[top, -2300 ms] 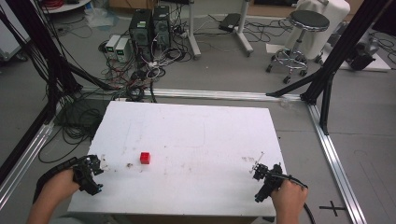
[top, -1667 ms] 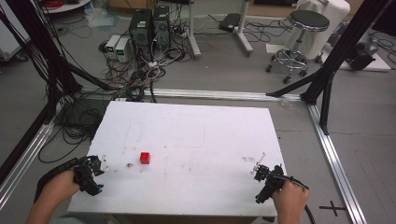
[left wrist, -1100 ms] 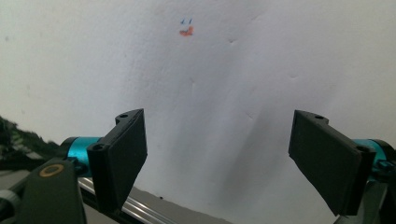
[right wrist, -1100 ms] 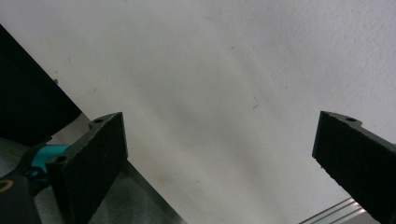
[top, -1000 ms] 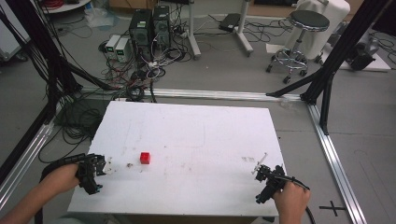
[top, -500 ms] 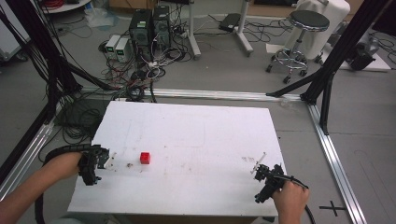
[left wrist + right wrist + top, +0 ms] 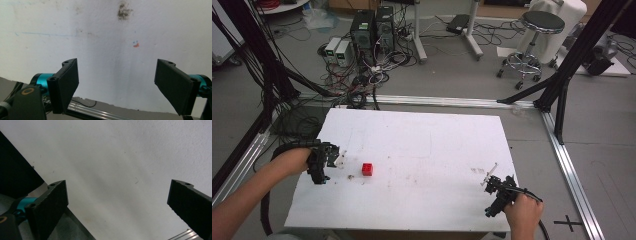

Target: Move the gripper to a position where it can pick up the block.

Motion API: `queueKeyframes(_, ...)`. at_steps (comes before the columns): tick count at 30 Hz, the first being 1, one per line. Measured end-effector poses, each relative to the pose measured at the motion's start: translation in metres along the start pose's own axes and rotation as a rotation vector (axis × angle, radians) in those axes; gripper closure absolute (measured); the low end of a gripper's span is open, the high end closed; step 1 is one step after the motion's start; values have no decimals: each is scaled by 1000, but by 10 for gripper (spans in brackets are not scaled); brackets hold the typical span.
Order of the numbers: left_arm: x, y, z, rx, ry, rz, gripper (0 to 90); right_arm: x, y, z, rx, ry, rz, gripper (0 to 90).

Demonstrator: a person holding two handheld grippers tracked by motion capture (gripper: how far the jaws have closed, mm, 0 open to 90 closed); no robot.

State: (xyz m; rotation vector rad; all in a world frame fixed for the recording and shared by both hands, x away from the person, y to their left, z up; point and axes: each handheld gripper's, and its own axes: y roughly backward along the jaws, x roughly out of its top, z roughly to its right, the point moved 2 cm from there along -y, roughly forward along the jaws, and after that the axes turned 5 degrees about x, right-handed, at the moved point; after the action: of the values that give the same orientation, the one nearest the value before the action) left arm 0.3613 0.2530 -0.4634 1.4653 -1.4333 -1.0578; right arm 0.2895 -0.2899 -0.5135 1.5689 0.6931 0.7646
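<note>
A small red cube [image 7: 367, 169] sits on the white table [image 7: 422, 145], left of its middle. My left gripper [image 7: 336, 155] hovers over the table's left side, a short way left of the cube, apart from it. In the left gripper view its jaws stand wide open with bare, stained tabletop [image 7: 112, 50] between them. My right gripper [image 7: 491, 179] rests near the table's front right corner, far from the cube. Its jaws are wide open in the right gripper view, with only white surface [image 7: 120, 170] between them.
Dark smudges mark the table [image 7: 350, 176] beside the cube. Aluminium frame rails [image 7: 567, 165] run along the table's sides and back. Black posts, cables and computer towers [image 7: 372, 30] stand behind the table, and a stool [image 7: 532, 45] at the back right.
My left gripper has moved forward and to the right along the table's left side, closer to the red cube. The right gripper has stayed in place.
</note>
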Motion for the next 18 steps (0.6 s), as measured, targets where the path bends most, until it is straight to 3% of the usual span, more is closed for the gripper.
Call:
queueKeyframes(10,20,-3,-14,3,-7,24,199,2,-1,0,3,11,0,24)
queueKeyframes(18,40,-8,-21,-6,-47,25,199,4,-1,0,5,18,3,24)
